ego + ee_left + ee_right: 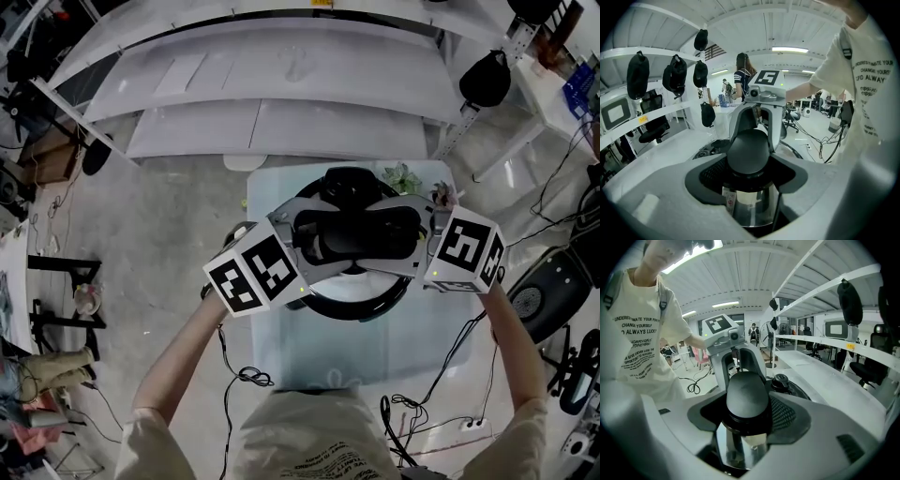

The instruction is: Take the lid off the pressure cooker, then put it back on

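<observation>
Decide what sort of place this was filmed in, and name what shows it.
Probably a lab or workshop rather than a kitchen, despite the pressure cooker: long white workbenches, office chairs, and cables trailing across the floor.

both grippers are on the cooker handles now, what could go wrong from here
The left gripper and right gripper each appear to clamp just one rounded black handle; lifting unevenly could tilt the lid or let a handle slip free. The cooker stands on a small glass table; a jerk might drag it toward an edge.
</observation>
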Available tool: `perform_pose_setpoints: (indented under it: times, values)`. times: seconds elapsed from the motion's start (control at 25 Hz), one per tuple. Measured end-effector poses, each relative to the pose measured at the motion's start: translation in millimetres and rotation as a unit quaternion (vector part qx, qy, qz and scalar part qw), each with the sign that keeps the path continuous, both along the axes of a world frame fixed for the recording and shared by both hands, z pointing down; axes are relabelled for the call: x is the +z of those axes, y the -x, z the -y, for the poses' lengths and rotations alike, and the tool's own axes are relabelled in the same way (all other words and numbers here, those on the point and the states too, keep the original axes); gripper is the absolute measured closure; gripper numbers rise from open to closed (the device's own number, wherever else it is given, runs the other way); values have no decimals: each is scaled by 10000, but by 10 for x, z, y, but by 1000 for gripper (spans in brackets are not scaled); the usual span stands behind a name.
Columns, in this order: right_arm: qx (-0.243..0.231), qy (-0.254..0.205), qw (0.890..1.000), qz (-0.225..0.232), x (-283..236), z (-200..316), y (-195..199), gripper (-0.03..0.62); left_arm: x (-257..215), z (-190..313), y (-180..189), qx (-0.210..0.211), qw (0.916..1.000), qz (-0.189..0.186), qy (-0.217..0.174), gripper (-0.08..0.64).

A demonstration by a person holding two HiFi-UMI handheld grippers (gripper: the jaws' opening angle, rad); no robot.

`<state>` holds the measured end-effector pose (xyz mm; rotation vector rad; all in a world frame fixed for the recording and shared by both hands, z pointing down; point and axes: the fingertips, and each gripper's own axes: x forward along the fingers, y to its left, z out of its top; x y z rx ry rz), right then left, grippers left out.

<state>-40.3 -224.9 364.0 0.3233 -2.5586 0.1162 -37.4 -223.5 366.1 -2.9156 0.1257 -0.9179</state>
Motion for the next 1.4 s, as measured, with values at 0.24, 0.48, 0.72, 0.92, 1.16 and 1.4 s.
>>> perform_pose_setpoints:
  times: [0.24,0.48,0.72,0.92,1.16,1.4]
  values:
    - [62,-26,10000,-42,-29,-16,-10,314,-38,-18,-12,70,10000,-36,-61,276]
    - [73,1,9999,-72,-48,-26,-23,314,-69,-26,-24,74,9999,-105,-91,276]
    - [121,0,9999,-18,-126,-40,-23,314,-158,-41,-24,98,9996,-208,-152,276]
    - [116,15,9999,23,-161,-48,-17,315,-189,-50,-19,97,9996,-251,-128,278]
    - [63,58,9999,88,-196,-51,24,316,-215,-53,22,32,9993,-373,43,278]
    - [-85,68,9998,157,-417,-58,66,316,-416,-51,46,-21,9982,-597,46,278]
